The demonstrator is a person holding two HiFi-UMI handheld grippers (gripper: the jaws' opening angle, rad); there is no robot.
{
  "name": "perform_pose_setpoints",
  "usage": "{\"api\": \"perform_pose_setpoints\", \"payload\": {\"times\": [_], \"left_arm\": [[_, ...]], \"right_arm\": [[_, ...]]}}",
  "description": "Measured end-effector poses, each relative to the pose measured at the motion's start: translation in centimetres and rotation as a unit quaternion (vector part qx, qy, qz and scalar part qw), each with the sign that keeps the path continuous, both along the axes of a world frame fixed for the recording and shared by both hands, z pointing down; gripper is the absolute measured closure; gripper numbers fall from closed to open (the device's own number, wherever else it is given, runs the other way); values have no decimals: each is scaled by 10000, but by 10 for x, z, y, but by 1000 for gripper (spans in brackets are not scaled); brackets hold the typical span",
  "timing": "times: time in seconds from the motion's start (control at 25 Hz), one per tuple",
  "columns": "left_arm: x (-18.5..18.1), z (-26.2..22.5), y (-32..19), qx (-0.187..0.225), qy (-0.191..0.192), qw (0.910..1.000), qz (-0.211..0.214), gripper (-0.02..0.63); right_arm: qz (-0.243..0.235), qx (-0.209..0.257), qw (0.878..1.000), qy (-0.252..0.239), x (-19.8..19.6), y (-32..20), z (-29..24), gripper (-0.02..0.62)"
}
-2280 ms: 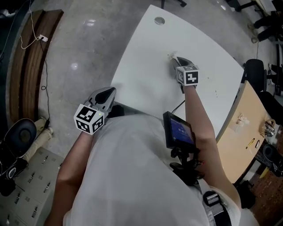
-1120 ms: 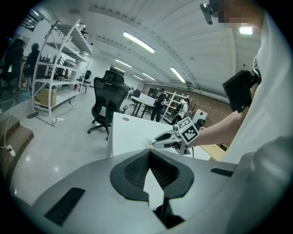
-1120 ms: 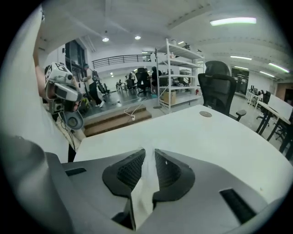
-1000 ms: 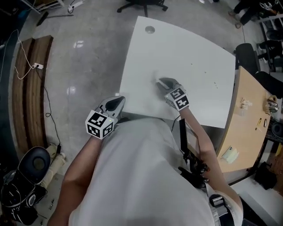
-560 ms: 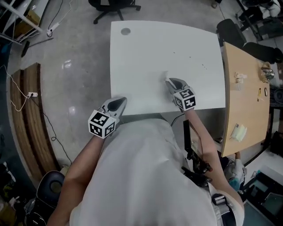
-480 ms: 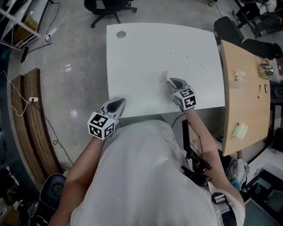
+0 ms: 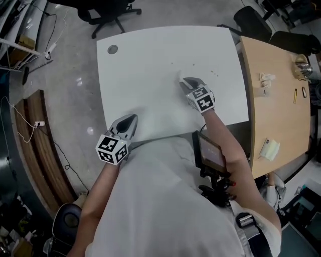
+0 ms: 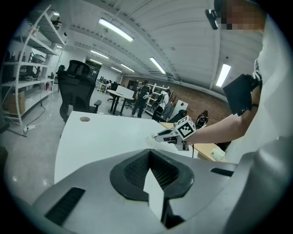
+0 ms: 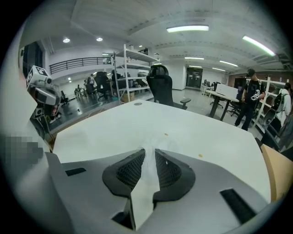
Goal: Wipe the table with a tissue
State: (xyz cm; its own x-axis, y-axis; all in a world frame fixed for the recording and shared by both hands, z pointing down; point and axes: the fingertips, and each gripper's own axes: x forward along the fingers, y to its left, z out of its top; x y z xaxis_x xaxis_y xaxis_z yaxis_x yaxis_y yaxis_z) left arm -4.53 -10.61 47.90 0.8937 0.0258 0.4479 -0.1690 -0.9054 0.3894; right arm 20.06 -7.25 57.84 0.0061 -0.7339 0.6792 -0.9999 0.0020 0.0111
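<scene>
My right gripper [image 7: 186, 81] is shut on a white tissue [image 7: 181, 75] and presses it onto the white table [image 7: 145, 65], right of the middle. In the right gripper view the tissue [image 9: 147, 176] runs up between the pads and bunches on the tabletop ahead of the right gripper [image 9: 149, 153]. A few small crumbs [image 7: 213, 72] lie just beyond it. My left gripper [image 7: 128, 120] hangs at the table's near left edge, shut and empty. In its own view the left gripper [image 8: 149, 153] has its tips together, with the right gripper [image 8: 158, 136] ahead of it on the table.
A wooden desk [image 7: 271, 90] with small items adjoins the table's right side. A round cable hole [image 7: 112, 49] sits in the far left corner, and an office chair [image 7: 108, 15] stands behind it. A dark screen [image 7: 210, 153] is mounted at the person's chest.
The right gripper has slid the tissue over the tabletop, away from the near edge and toward the crumbs. The left gripper has stayed by the near edge. The head view has swung round.
</scene>
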Motion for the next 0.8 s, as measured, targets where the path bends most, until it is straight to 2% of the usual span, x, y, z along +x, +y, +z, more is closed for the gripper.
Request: {"api": "perform_pose_setpoints", "payload": {"times": [0.24,0.52,0.64,0.8], "left_arm": [[5,6,-2,-22,-253,9985,-491,600],[-2,12,1,-75,-450,9951,-872,600],[-6,12,-1,-118,-494,9938,-991,600],[-8,12,0,-121,-514,9930,-1056,600]], "right_arm": [[-395,-368,9985,-3,29,-44,19,531],[-1085,-903,9900,26,25,-81,36,531],[-976,-1192,9880,-127,27,-90,38,531],[-596,-1426,9836,-930,30,-88,37,531]]}}
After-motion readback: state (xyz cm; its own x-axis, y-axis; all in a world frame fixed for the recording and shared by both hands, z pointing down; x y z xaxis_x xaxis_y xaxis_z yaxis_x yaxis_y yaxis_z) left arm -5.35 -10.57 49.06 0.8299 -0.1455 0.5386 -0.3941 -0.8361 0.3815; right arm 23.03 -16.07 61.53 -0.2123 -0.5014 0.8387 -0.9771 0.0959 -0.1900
